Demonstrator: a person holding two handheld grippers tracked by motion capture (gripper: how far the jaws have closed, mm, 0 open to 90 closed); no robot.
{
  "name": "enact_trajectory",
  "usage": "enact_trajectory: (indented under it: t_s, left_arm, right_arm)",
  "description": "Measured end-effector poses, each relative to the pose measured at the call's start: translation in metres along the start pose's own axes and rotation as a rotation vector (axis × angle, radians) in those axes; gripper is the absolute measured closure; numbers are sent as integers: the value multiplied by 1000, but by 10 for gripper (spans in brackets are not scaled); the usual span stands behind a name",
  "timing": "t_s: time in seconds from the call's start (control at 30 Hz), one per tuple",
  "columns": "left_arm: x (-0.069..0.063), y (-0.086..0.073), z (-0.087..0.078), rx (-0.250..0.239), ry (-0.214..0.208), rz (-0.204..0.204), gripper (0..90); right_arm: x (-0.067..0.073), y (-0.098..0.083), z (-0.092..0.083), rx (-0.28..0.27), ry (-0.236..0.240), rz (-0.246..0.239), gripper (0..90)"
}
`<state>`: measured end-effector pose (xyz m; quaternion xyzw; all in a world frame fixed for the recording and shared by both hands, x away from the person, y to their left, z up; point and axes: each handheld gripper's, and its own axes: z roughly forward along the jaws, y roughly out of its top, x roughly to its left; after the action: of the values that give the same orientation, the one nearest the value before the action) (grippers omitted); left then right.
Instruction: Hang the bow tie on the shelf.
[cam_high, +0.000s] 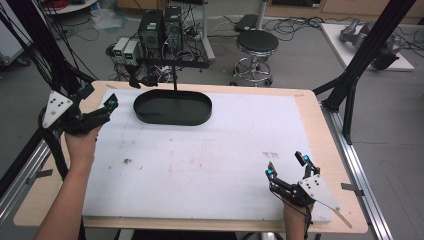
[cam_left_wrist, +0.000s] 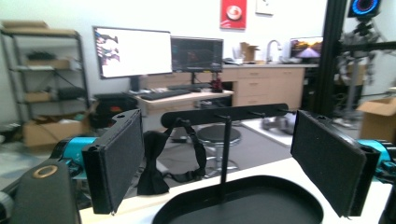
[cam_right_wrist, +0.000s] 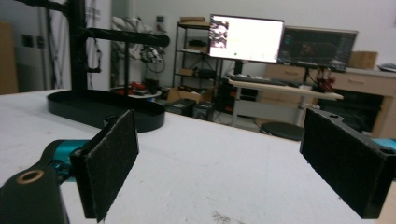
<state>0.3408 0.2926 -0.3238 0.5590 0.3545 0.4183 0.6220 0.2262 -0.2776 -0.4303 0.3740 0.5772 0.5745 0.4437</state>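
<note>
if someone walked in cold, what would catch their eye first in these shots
Most striking is the black oval metal tray stand at the far left of the white foam-covered table, its thin post carrying a crossbar from which a black bow tie on a strap hangs. Next come the two open, empty tools: the left hand-held gripper raised at the table's left edge beside the tray, and the right hand-held gripper low near the front right corner.

A robotics lab or engineering workspace is indicated. A white-topped work table (cam_high: 200, 165) is framed by black aluminium struts (cam_high: 367, 47), and computer towers (cam_high: 160, 27) with tangled cables are seen on the grey floor beside a round stool (cam_high: 256, 42). Two monitors (cam_left_wrist: 133, 51) on a desk (cam_left_wrist: 187, 97), metal shelving (cam_left_wrist: 44, 74) with boxes, and wooden cabinets (cam_left_wrist: 266, 84) are also seen.
</note>
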Motion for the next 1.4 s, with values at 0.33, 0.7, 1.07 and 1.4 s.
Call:
enact_trajectory:
  t_s: [0.33,0.7,1.07,1.4]
  left_arm:
    - [-20,-18,-65,54,57,-13,174]
    - [-39,-65,-101,94,100,-78,174]
    - [-37,-75,-105,96,78,-46,173]
    - [-26,-74,-112,69,79,-56,170]
  right_arm:
    - [-1,1,-2,11,-38,-9,108]
    - [-2,-1,-3,46,-88,-19,108]
    - [-3,-1,-6,50,-81,-19,108]
    - [2,0,-8,41,-64,-42,108]
